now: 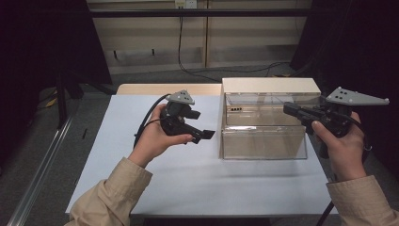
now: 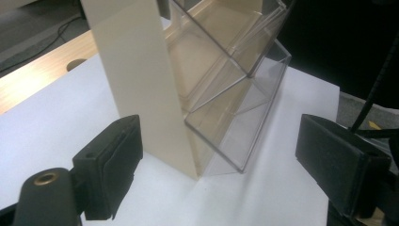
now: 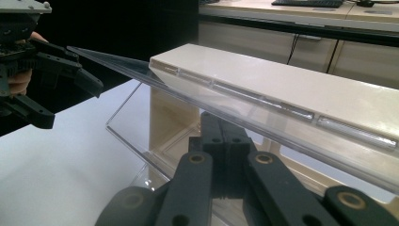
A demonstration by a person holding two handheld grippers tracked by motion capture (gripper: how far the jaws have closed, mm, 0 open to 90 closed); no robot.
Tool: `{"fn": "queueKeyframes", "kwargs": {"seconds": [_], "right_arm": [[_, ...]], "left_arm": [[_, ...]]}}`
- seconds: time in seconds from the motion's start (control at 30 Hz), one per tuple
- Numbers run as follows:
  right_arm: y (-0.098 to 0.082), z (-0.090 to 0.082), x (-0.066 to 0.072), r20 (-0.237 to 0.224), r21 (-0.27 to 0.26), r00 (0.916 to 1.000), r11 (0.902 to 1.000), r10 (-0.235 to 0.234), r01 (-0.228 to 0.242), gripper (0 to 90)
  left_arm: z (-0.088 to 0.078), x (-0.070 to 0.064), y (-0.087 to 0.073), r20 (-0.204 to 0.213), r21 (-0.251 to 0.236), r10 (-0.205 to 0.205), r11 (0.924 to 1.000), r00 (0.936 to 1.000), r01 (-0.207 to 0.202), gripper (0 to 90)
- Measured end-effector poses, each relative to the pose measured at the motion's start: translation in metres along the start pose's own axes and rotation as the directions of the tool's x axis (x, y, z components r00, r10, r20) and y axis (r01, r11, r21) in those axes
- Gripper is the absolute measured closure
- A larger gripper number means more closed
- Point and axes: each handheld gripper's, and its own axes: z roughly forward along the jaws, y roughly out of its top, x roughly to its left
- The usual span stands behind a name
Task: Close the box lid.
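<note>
- Fingers of the left gripper (image 1: 203,134) stand spread, empty, just left of the clear two-tier display case (image 1: 263,134) on the table (image 1: 188,179).
- Case's cream side panel (image 2: 141,84) sits ahead between those fingers; approach squarely.
- Right gripper (image 3: 226,141), fingers pressed together, sits under the tilted clear lid (image 3: 197,94); lift gently.

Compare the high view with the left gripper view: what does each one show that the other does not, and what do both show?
The high view alone shows both hands, the left gripper from outside and the shut right gripper at the case's right end. The left gripper view alone shows the left gripper's two pads close up, set wide apart with nothing between them. Both show the clear display case with its cream side panel on the white table.
</note>
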Motion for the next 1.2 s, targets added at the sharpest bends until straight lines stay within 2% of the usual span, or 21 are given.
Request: {"fn": "queueKeyframes", "kwargs": {"seconds": [0.53,0.67,1.2], "right_arm": [[-0.009,-0.002,0.003,-0.013,0.008,0.9999,1.0,0.002,-0.002,90.0],[-0.012,-0.003,0.003,-0.013,0.008,0.9999,1.0,0.002,-0.002,90.0],[-0.026,-0.001,0.007,-0.023,0.013,0.9997,0.9999,0.011,-0.011,90.0]], "left_arm": [[-0.006,0.004,-0.023,-0.022,0.013,0.001,0.9999,0.9998,-0.001,14.2],[-0.009,0.006,-0.027,-0.031,-0.005,-0.009,1.0,0.9995,0.009,12.9],[-0.012,0.015,-0.053,-0.04,0.025,-0.021,0.9994,0.999,0.022,12.0]]}}
